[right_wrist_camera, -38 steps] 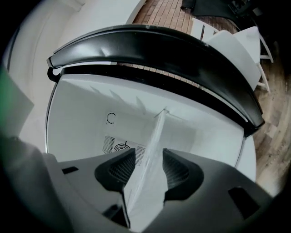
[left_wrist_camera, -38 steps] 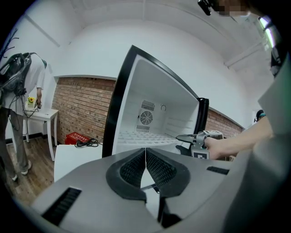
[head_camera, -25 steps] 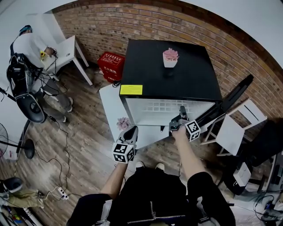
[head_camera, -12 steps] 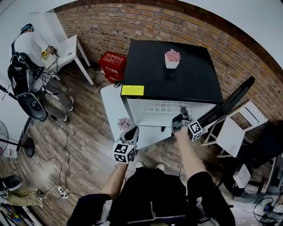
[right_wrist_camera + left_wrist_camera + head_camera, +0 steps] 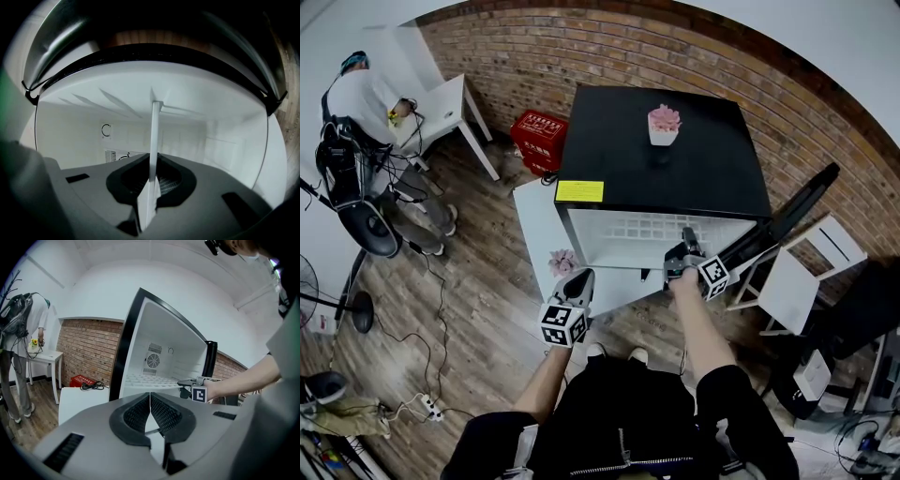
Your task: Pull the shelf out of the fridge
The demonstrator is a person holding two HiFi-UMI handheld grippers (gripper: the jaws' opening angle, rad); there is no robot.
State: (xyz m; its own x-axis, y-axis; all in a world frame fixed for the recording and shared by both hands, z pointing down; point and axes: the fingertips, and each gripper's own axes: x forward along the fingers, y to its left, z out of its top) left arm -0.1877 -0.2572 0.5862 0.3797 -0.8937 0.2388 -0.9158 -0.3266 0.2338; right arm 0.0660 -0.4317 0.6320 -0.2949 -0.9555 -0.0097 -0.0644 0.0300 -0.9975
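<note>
Pinching the front edge of the shelf point(image 5: 153, 140), the right gripper point(image 5: 681, 263), just closed, faces into the fridge point(image 5: 661, 155); left gripper point(image 5: 579, 278) shut, empty.

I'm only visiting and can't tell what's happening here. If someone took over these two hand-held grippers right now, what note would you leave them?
Right gripper: jaws have just been closing and now clamp the front edge of the white grid shelf inside the small black fridge.
Left gripper: shut, empty, held low by the open fridge door.
Done: door open, shelf gripped.
Left: the shelf is not yet pulled out; draw it straight out, probably steadying it with the left gripper.
</note>
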